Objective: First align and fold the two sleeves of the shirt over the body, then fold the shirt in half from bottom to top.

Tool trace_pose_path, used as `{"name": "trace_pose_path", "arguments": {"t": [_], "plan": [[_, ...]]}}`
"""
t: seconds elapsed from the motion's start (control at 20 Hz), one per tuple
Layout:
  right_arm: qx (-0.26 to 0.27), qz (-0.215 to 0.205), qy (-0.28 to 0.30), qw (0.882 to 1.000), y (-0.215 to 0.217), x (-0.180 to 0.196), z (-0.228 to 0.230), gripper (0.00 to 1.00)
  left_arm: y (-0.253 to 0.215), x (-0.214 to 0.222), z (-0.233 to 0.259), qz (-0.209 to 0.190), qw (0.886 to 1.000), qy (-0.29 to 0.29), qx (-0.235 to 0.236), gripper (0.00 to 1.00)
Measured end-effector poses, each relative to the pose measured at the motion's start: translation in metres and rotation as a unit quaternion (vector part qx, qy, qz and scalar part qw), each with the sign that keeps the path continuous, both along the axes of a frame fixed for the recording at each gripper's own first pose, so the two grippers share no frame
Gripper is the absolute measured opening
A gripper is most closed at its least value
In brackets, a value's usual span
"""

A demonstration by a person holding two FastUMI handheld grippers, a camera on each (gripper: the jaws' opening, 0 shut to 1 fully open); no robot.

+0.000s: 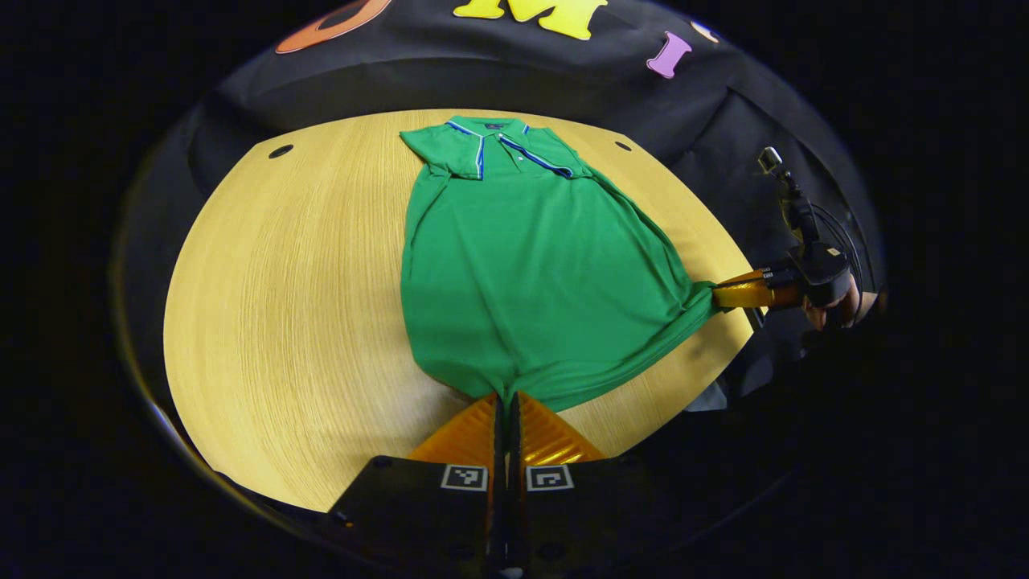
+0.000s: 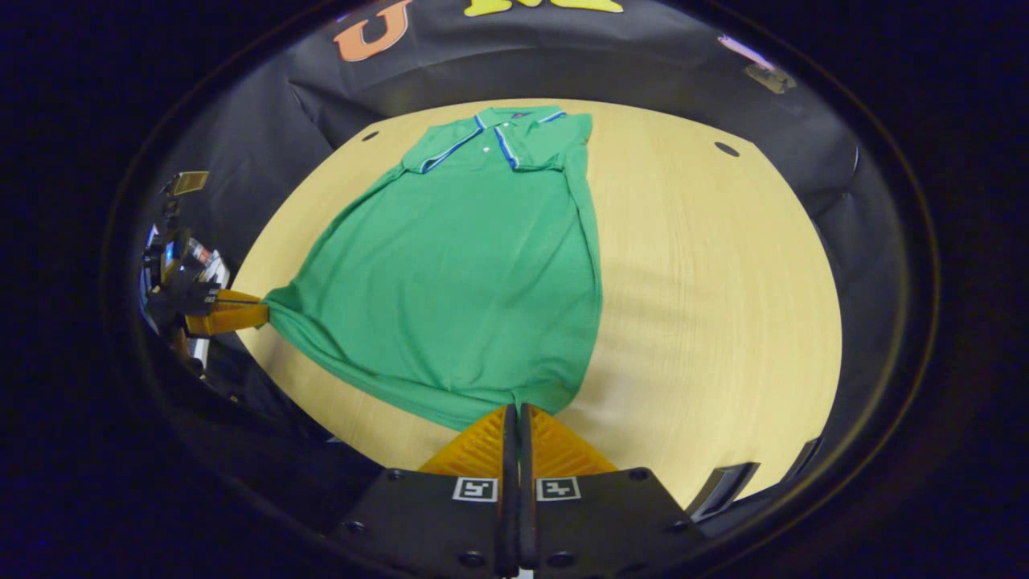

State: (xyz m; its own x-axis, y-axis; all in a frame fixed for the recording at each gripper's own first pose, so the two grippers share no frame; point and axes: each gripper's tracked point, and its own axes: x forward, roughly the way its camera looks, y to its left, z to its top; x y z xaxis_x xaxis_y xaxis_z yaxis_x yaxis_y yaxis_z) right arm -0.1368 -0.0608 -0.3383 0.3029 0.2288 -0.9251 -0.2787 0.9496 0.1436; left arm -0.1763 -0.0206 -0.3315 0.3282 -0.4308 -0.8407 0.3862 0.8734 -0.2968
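Note:
A green polo shirt [image 1: 522, 265] [image 2: 466, 265] lies flat on a round wooden table [image 1: 305, 305] [image 2: 707, 305], its collar [image 1: 494, 129] at the far side. Both short sleeves are folded in over the chest. In the left gripper view, my left gripper [image 1: 508, 396] is shut on the near hem corner. In the same view my right gripper [image 1: 719, 293] pinches the other hem corner at the table's right edge. In the right gripper view my right gripper [image 2: 517, 406] is shut on the hem, and the left gripper [image 2: 261, 312] holds its corner farther off. The hem is pulled taut between them.
Bare wood lies on either side of the shirt. Small dark holes [image 1: 280, 150] [image 2: 727, 149] sit near the table's far rim. A hand [image 1: 836, 310] holds the right gripper just off the table edge. The black booth wall rises behind the table.

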Motion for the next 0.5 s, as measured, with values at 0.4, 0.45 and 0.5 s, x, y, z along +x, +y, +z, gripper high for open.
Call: {"name": "trace_pose_path", "arguments": {"t": [0.4, 0.45, 0.5], "plan": [[0.028, -0.043, -0.04, 0.998, 0.0, 0.062, 0.032, 0.03, -0.001, 0.072, 0.027, 0.04, 0.998, -0.039, -0.011, 0.04], [0.031, -0.048, -0.045, 0.997, 0.001, 0.071, 0.037, 0.03, 0.0, 0.084, 0.032, 0.044, 0.998, -0.048, -0.009, 0.04], [0.034, -0.052, -0.051, 0.997, 0.001, 0.081, 0.041, 0.03, -0.002, 0.094, 0.035, 0.047, 0.997, -0.055, -0.01, 0.04]]}}
